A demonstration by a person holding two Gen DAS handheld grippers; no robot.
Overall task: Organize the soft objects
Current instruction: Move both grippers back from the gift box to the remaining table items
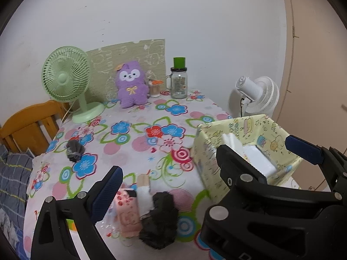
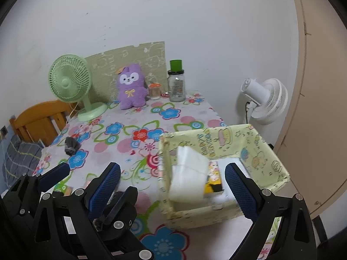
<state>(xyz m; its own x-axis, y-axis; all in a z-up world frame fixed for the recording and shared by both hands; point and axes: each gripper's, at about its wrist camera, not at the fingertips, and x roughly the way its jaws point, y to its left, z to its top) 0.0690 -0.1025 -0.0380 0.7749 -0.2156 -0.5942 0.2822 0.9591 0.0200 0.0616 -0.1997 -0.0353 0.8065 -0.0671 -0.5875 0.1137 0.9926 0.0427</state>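
Left wrist view: two fans are seen, a pale green plastic desk fan point(image 1: 66, 77) far left on the flowered tablecloth point(image 1: 138, 134) and a white pedestal fan point(image 1: 258, 95) off the table's right edge. Between them, against the far wall, one purple plush toy point(image 1: 131, 85), one small orange-lidded jar point(image 1: 155, 88) and one clear glass jar with a green cup on its lid point(image 1: 179, 80) are counted. One rolled grey sock point(image 1: 74, 150) lies at the left. Near, a pink packet point(image 1: 128, 212) and a black furry bundle point(image 1: 159, 218) are shown touching; these are almost hidden in the right wrist view. The left gripper point(image 1: 167, 184) is held wide open above them, gripping nothing.

At the right stands one pale yellow printed fabric box point(image 2: 256, 151). Only the right wrist view shows inside it fully: a white tissue pack point(image 2: 188, 173) and a yellow carton point(image 2: 213, 177). The right gripper point(image 2: 173, 179) is spread wide over the box, empty; whether the tissue is touched cannot be told.
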